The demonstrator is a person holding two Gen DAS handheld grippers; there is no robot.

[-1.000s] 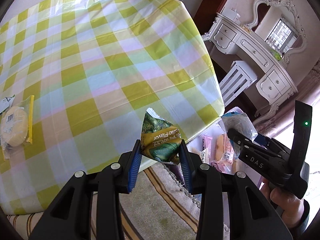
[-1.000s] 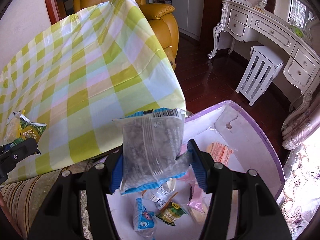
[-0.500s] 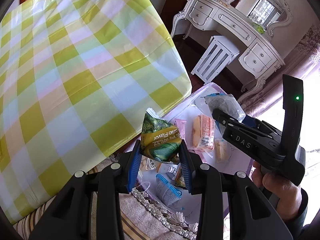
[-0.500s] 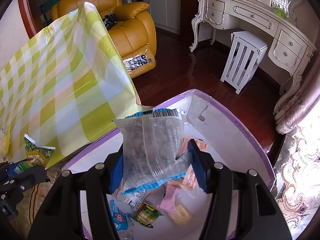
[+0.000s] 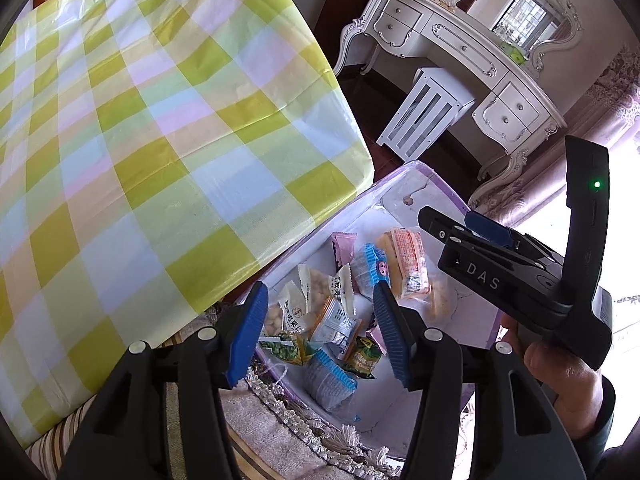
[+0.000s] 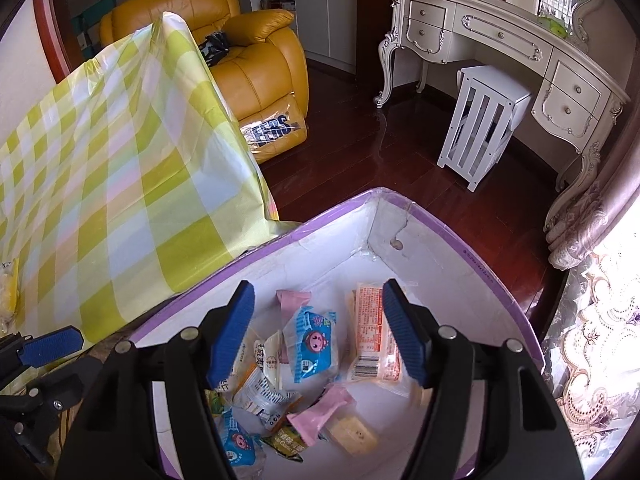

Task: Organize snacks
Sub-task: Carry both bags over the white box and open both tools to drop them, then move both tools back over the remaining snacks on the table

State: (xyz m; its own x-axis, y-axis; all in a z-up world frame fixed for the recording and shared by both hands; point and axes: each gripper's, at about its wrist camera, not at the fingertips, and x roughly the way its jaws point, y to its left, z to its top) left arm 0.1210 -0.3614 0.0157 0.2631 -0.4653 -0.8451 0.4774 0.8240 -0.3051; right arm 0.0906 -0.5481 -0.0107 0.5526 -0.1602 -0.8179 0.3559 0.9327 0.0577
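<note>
Step in hand: dropping snacks into the box; both grippers hang over it, nothing between their fingers.
Left gripper (image 5: 320,328): fingers half apart and opening, empty; ribbed blue pads on black arms.
Right gripper (image 6: 318,334): fingers fairly wide and opening, empty, aimed down into the box.
Box (image 6: 440,236): white inside, purple rim, rigid walls with a small hole in the far wall; it stands just off the counter's near right corner.
Snacks: a loose heap on the box floor, among them a blue crinkle-edged packet (image 6: 314,344), an orange-printed clear wrapper (image 6: 374,344), a pink sachet (image 6: 320,408) and a green foil pouch (image 5: 286,350); all thin, glossy, slippery film.
Counter (image 5: 160,140): covered in smooth yellow-green checked plastic cloth.
Next move, as I judge it: back to the counter; a yellowish packet (image 6: 8,300) shows near its left edge, needing a light, centred pinch.
</note>
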